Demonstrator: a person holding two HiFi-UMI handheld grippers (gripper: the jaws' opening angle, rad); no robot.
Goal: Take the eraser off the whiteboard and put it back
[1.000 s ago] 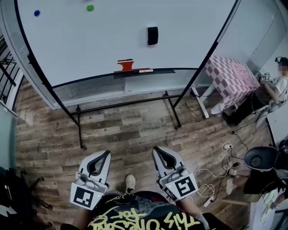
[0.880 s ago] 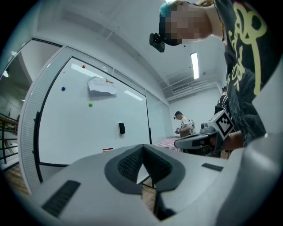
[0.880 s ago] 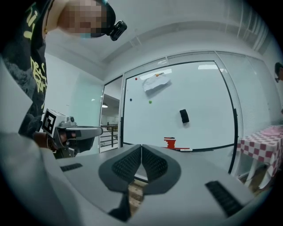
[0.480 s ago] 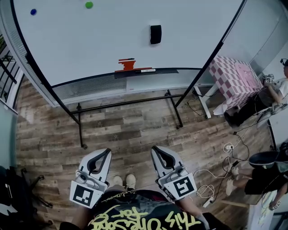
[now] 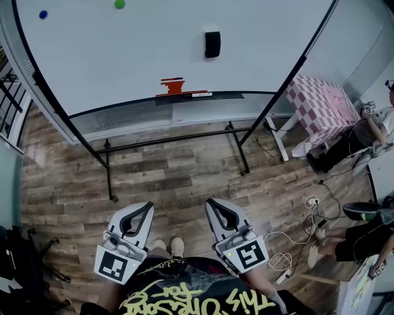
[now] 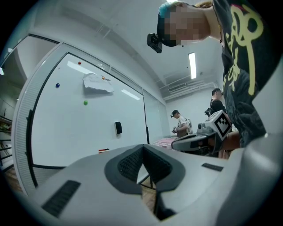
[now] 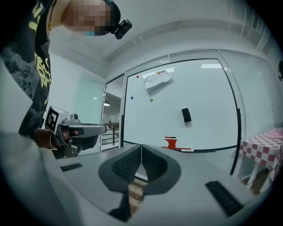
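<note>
A black eraser sticks to the whiteboard, far ahead of me across the wooden floor. It also shows small in the left gripper view, eraser, and in the right gripper view, eraser. My left gripper and right gripper are held side by side close to my body, pointing level at the board. Both are shut with nothing between their jaws: the tips of the left gripper and of the right gripper meet.
A red object and a marker lie on the board's tray. Green and blue magnets dot the board. The stand's legs spread over the floor. At the right stand a pink checked table, seated people and floor cables.
The head view has drifted a little, so the board and eraser sit slightly higher and further right. Both grippers stay in place and shut.
</note>
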